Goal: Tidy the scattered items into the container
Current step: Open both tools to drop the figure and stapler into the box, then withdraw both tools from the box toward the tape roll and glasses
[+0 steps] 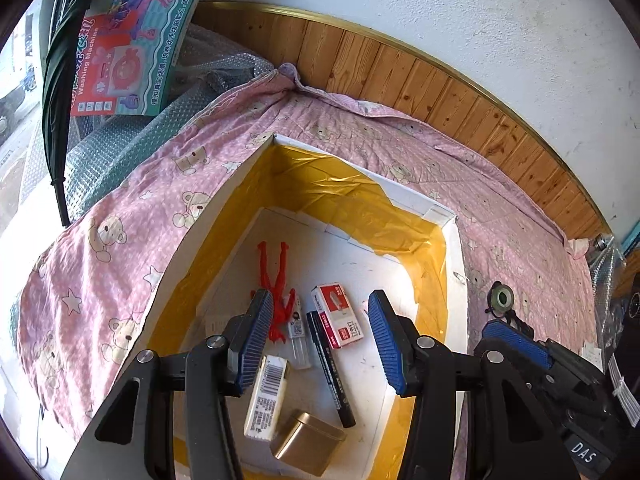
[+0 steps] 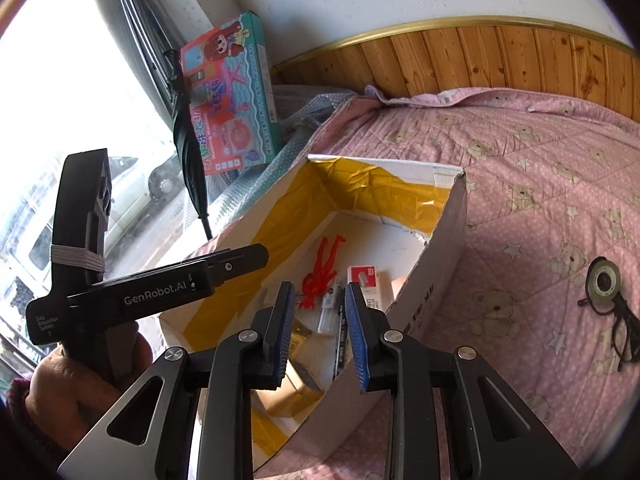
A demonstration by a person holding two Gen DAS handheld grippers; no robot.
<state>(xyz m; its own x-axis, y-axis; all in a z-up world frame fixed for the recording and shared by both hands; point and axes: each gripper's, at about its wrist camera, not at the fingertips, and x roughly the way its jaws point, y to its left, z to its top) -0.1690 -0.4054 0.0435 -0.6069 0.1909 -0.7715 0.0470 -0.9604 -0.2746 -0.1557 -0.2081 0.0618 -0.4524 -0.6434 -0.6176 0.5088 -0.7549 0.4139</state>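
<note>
A white cardboard box [image 1: 456, 248] lined with yellow tape stands on the pink bear quilt [image 2: 540, 184]. Inside lie a red plastic figure [image 1: 280, 280], a red-and-white staple box [image 1: 338, 316], a black pen [image 1: 332, 368], a white barcoded pack [image 1: 266, 396], a gold tin [image 1: 306, 442] and a small clear packet [image 1: 298, 336]. My left gripper [image 1: 320, 300] hangs open above the box, holding nothing. My right gripper [image 2: 319, 290] is open over the box's near right wall, also holding nothing. A round metal piece with a black cord [image 2: 604, 282] lies on the quilt to the right of the box.
A wooden headboard [image 1: 440, 92] runs along the white wall behind the bed. At the far left are a colourful toy box [image 1: 132, 32], a folded dark umbrella [image 1: 56, 100], bubble wrap [image 1: 120, 144] and a bright window. A hand [image 2: 72, 376] holds the left gripper's handle.
</note>
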